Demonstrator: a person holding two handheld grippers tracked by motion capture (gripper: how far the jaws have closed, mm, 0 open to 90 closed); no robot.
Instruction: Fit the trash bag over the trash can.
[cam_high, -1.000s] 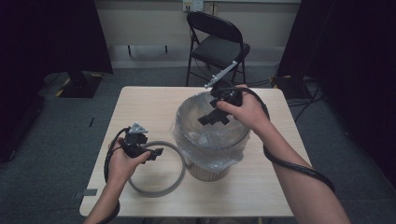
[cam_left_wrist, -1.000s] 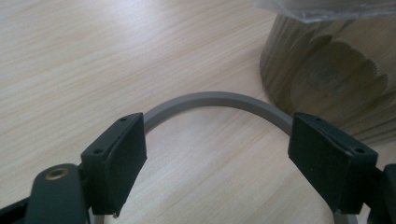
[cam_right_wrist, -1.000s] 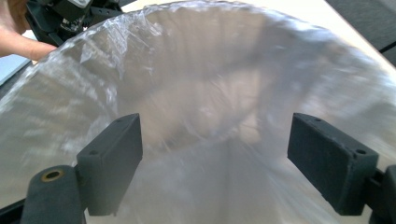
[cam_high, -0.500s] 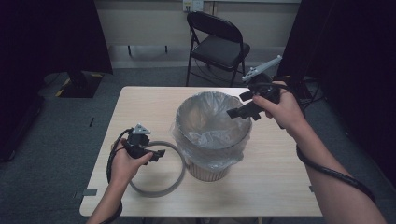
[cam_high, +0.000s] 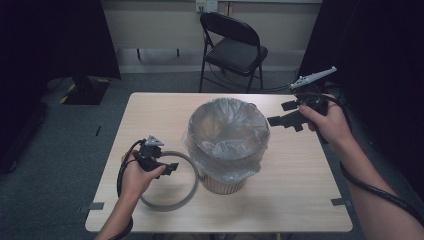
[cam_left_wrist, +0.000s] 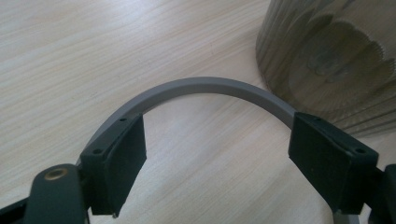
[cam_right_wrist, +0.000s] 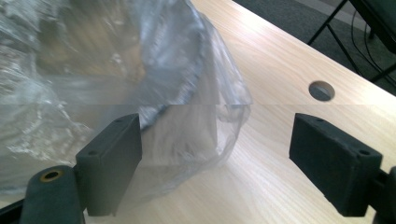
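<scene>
A ribbed round bin (cam_high: 220, 182) lined with a clear plastic bag (cam_high: 227, 125) stands mid-table. A grey ring (cam_high: 165, 206) lies flat on the table to its left. My left gripper (cam_high: 170, 167) rests low over the ring's near arc, jaws open. In the left gripper view the ring (cam_left_wrist: 205, 86) curves from one jaw to the other, not pinched, with the bin's wall (cam_left_wrist: 327, 56) behind. My right gripper (cam_high: 281, 113) hovers open off the bin's right side. In the right gripper view the bag (cam_right_wrist: 93, 70) lies behind the left jaw, with nothing held.
The wooden table (cam_high: 300, 200) has bare surface in front of and right of the bin, and a round cable hole (cam_right_wrist: 321, 90) near its far edge. A black folding chair (cam_high: 235, 45) stands behind the table. Dark curtains flank both sides.
My right gripper has moved rightward from above the bin's rim to beyond its right side. The left gripper and the ring have stayed put.
</scene>
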